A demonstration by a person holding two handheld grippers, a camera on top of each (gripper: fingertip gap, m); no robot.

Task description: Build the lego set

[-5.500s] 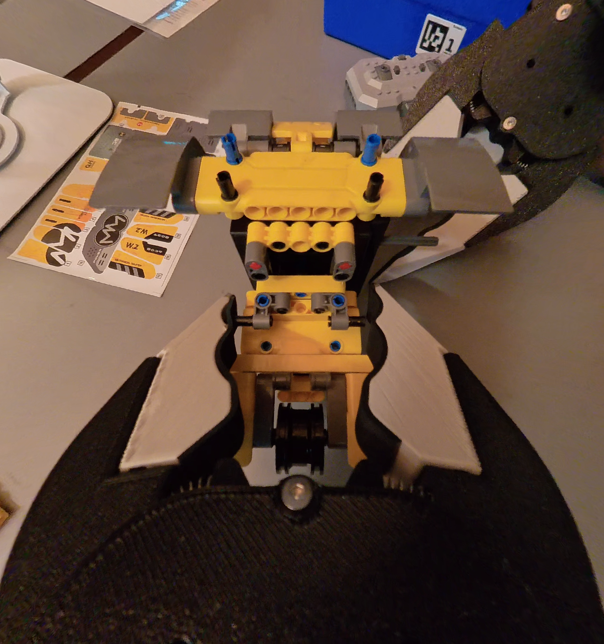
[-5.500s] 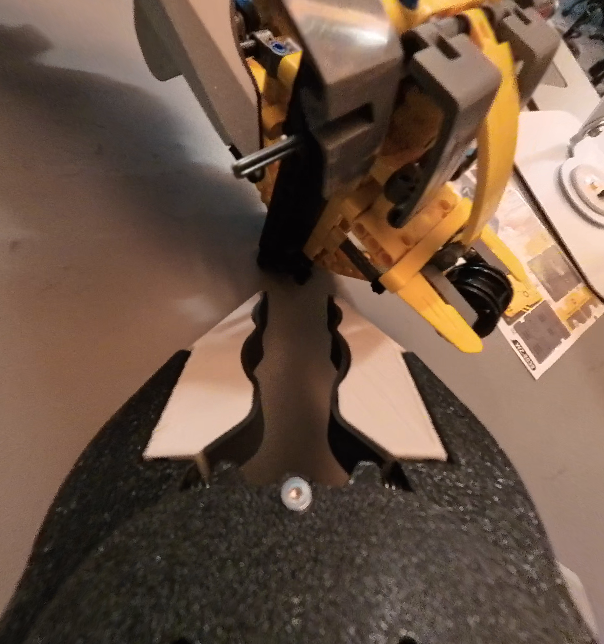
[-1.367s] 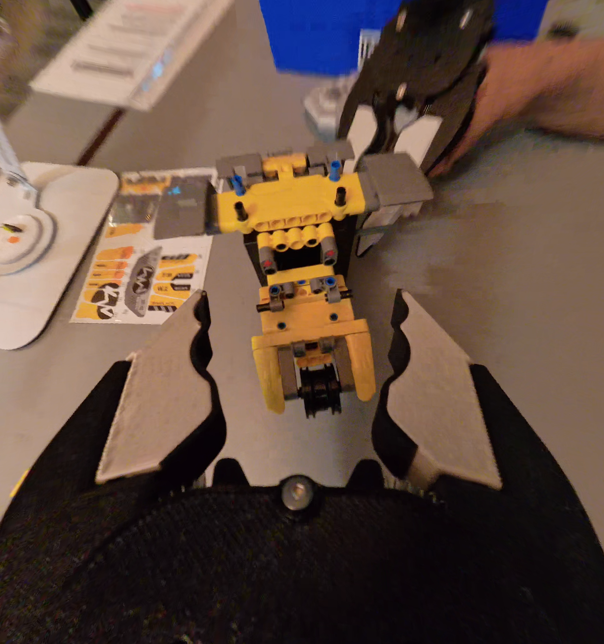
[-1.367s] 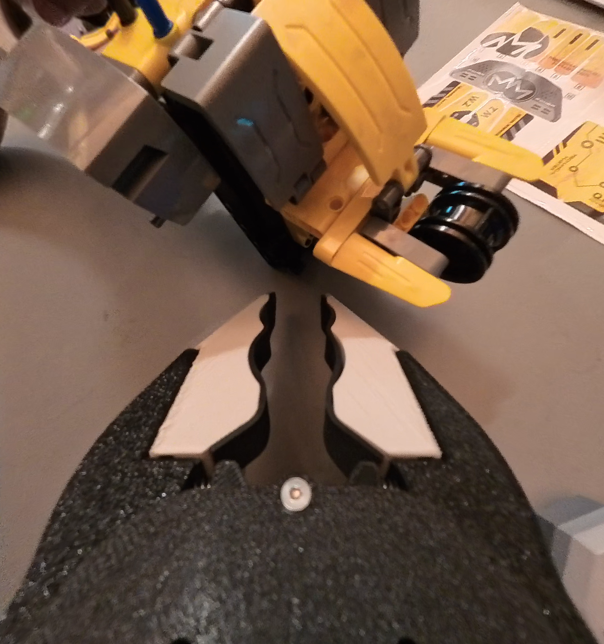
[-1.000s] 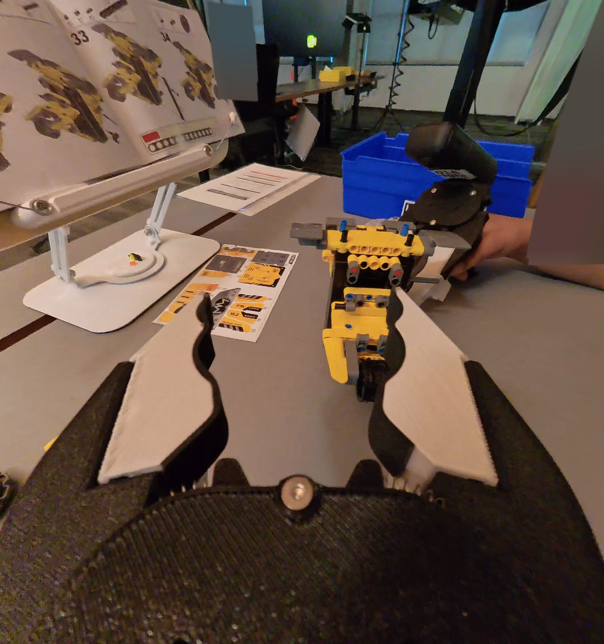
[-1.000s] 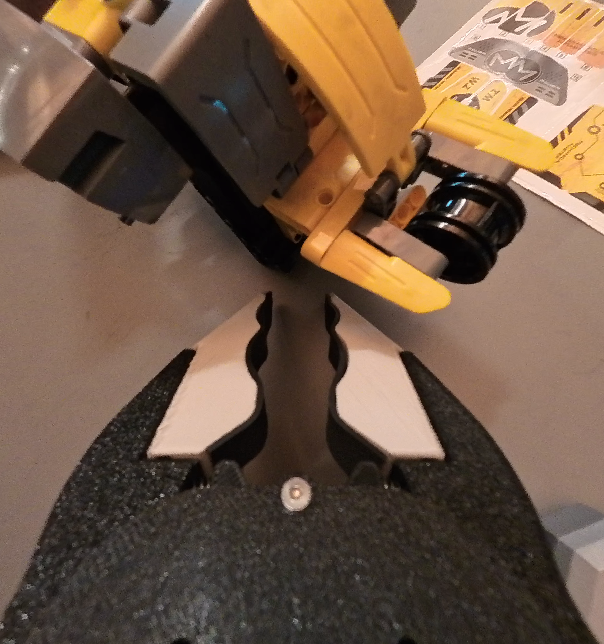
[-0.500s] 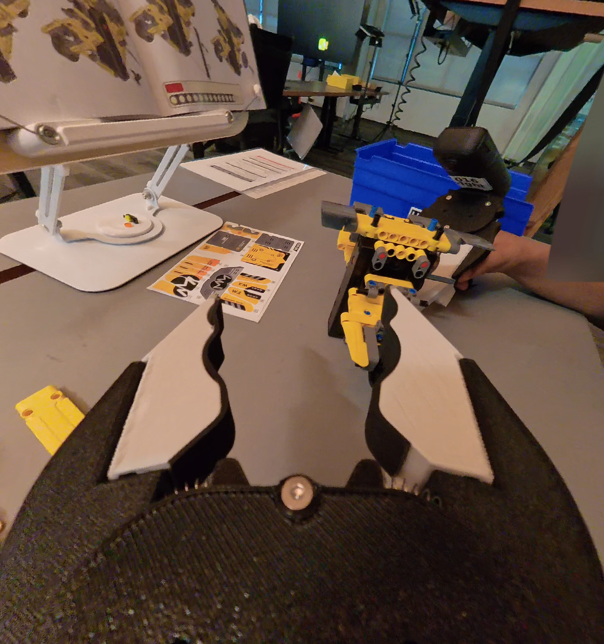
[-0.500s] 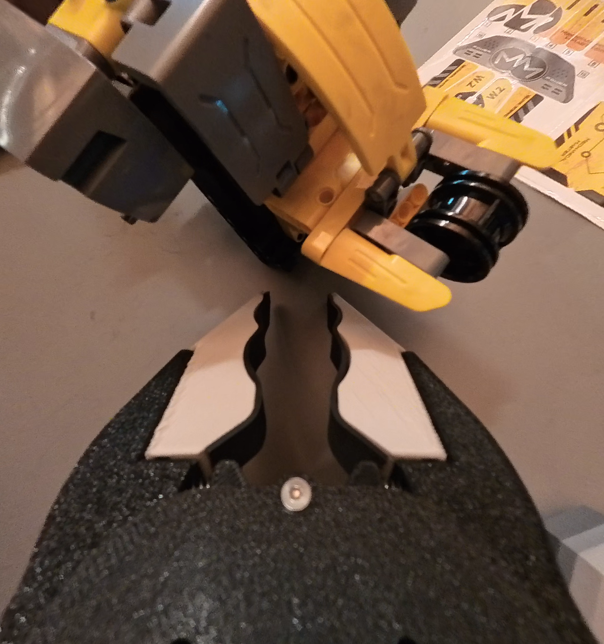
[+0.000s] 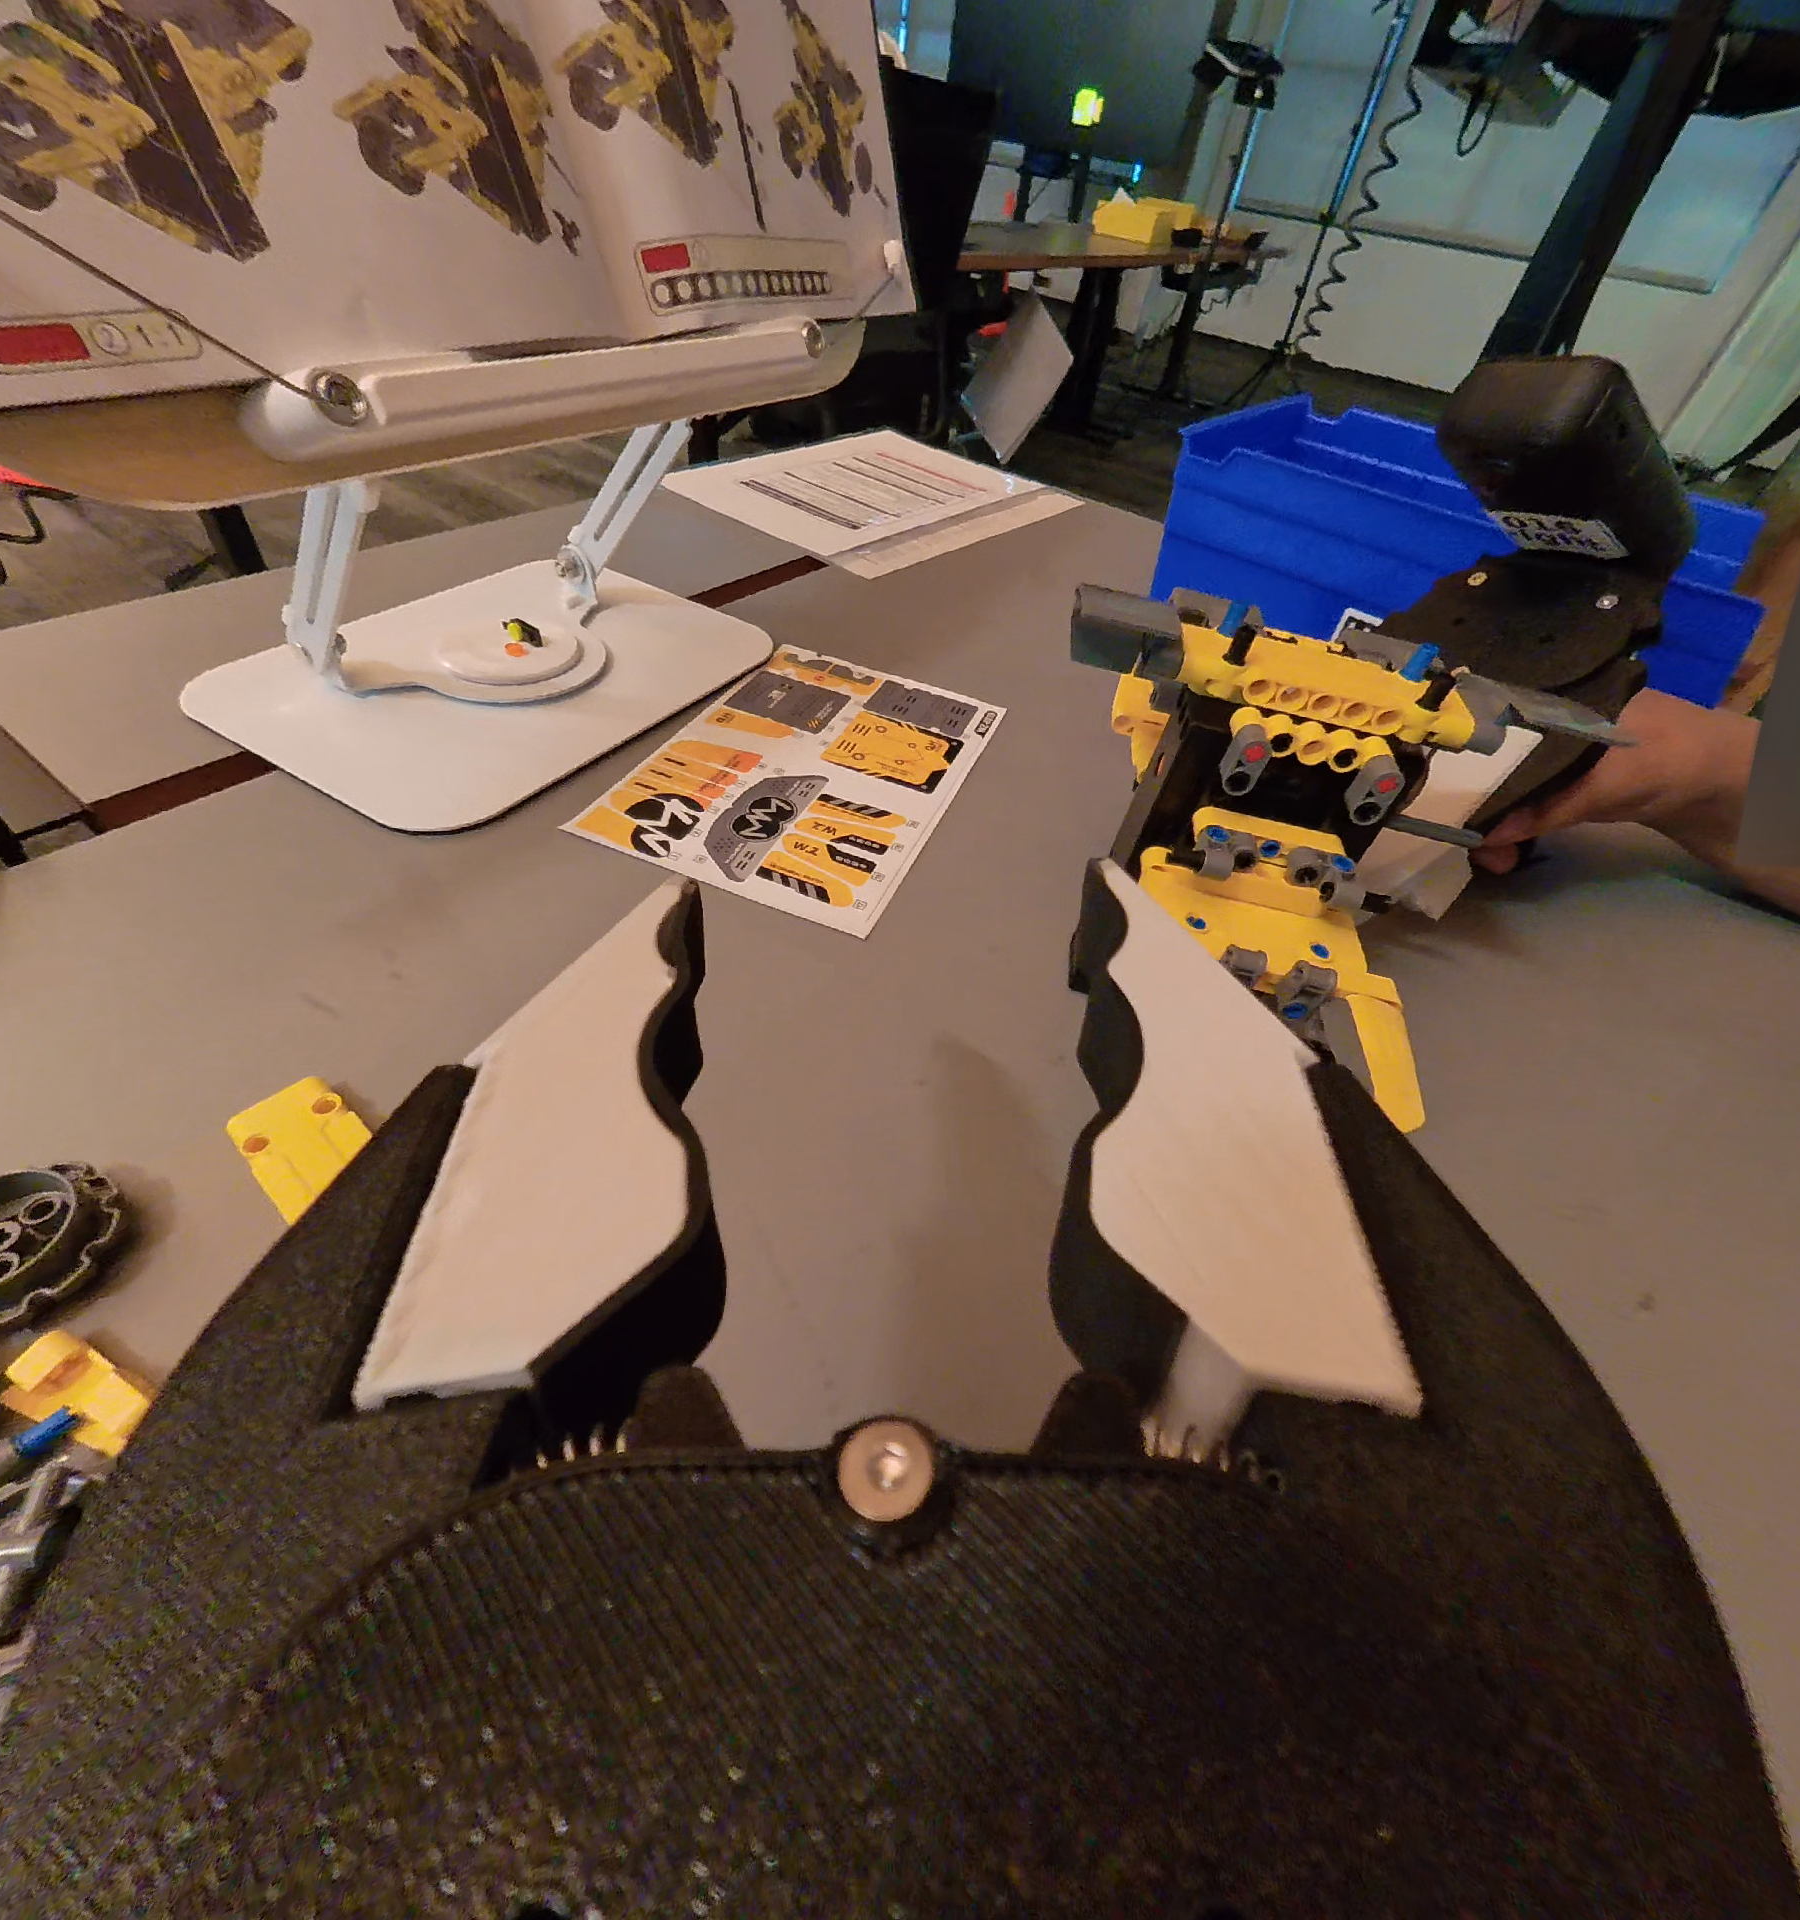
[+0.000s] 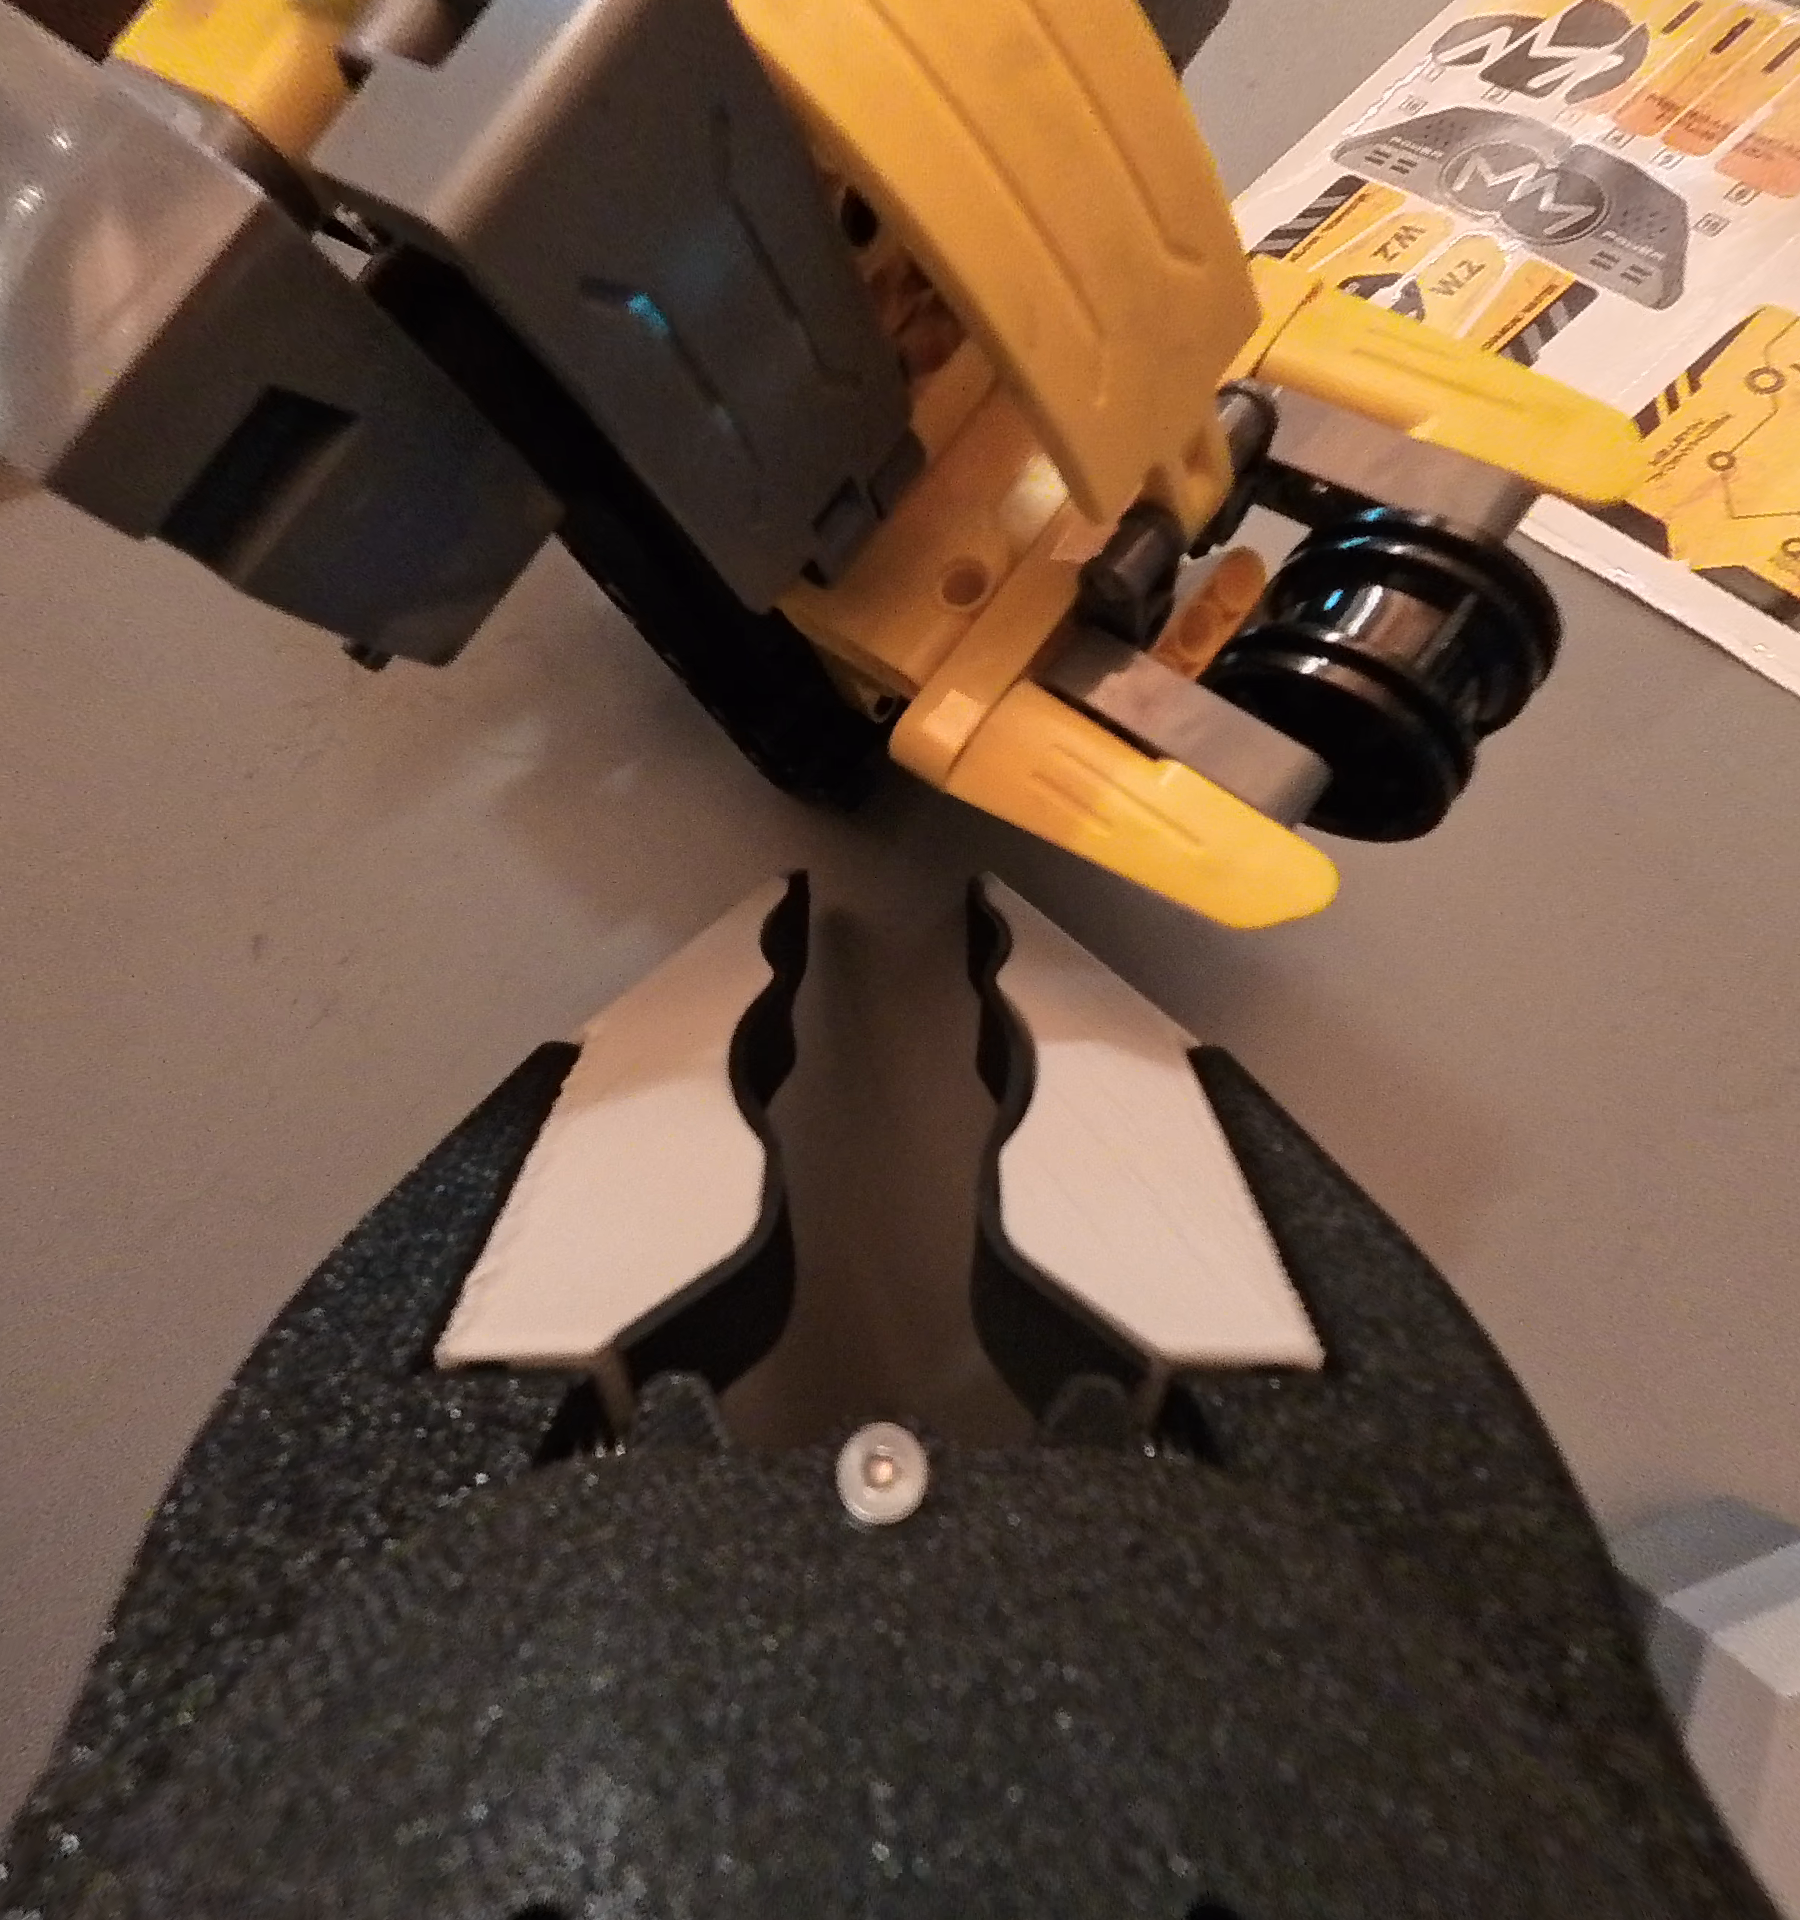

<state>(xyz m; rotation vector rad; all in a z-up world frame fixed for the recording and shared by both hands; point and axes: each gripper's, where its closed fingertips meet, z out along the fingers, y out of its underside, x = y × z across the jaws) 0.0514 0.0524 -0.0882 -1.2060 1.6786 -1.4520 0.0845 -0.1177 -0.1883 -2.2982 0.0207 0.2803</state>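
- Well up on its rear edge, a yellow, grey and black brick-built model (image 9: 1291,717) (image 10: 979,312) stands tilted on the grey tabletop (image 9: 252,935), black wheel and yellow prongs raised at the front.
- Just behind the model, the right gripper (image 10: 885,883) (image 9: 1561,644) is held by a person's hand (image 9: 1644,769). Its jaws are narrowly parted with nothing between them, the tips just short of the model's black underside. Whether the gripper's outer face props the model from behind cannot be told.
- In front of the model and slightly to its left, the left gripper (image 9: 891,883) hovers released, jaws wide and empty. Its right-hand finger overlaps the model's lower corner in the left wrist view; contact cannot be told.
- To the left of the model lies a sticker sheet (image 9: 792,779); farther left stands a white book stand (image 9: 480,707) carrying an open instruction booklet (image 9: 408,156).
- Behind the model sit a blue bin (image 9: 1291,499) and a printed sheet (image 9: 875,488).
- Well to the model's front-left lie loose parts: a yellow piece (image 9: 298,1143) and a black gear (image 9: 13,1236).
- Near the right gripper's body, a pale grey block (image 10: 1769,1662) shows at the edge.
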